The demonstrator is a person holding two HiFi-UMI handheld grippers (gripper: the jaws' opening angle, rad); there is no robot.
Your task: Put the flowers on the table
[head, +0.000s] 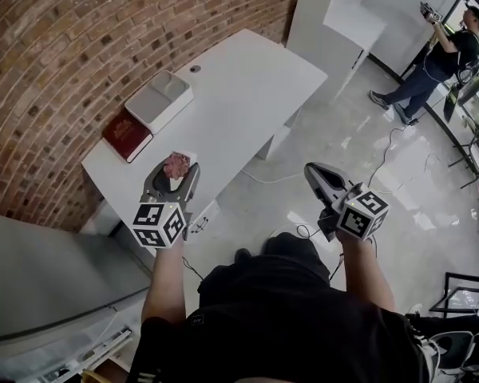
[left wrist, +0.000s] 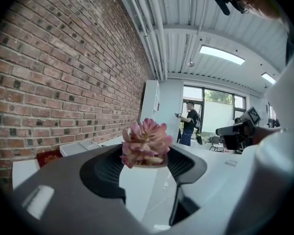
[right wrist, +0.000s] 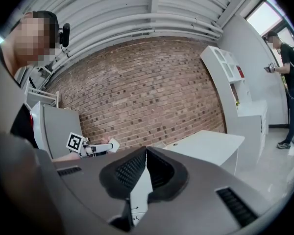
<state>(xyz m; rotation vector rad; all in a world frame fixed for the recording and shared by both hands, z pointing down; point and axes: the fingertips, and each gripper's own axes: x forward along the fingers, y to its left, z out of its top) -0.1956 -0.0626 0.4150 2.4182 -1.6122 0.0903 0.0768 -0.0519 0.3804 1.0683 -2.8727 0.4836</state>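
A pink flower (head: 176, 166) with fleshy petals sits between the jaws of my left gripper (head: 173, 180), which is shut on it above the near end of the white table (head: 239, 94). In the left gripper view the flower (left wrist: 146, 142) stands upright between the dark pads, and the left gripper (left wrist: 146, 159) holds it at its base. My right gripper (head: 310, 171) hangs over the floor to the right of the table. In the right gripper view the right gripper (right wrist: 146, 152) has its tips together with nothing between them.
A white two-part tray (head: 160, 100) and a red book (head: 127, 134) lie on the table's left side by the brick wall. A grey cabinet (head: 48, 278) stands at near left. Cables (head: 383, 154) trail over the floor. A person (head: 439, 62) stands at far right.
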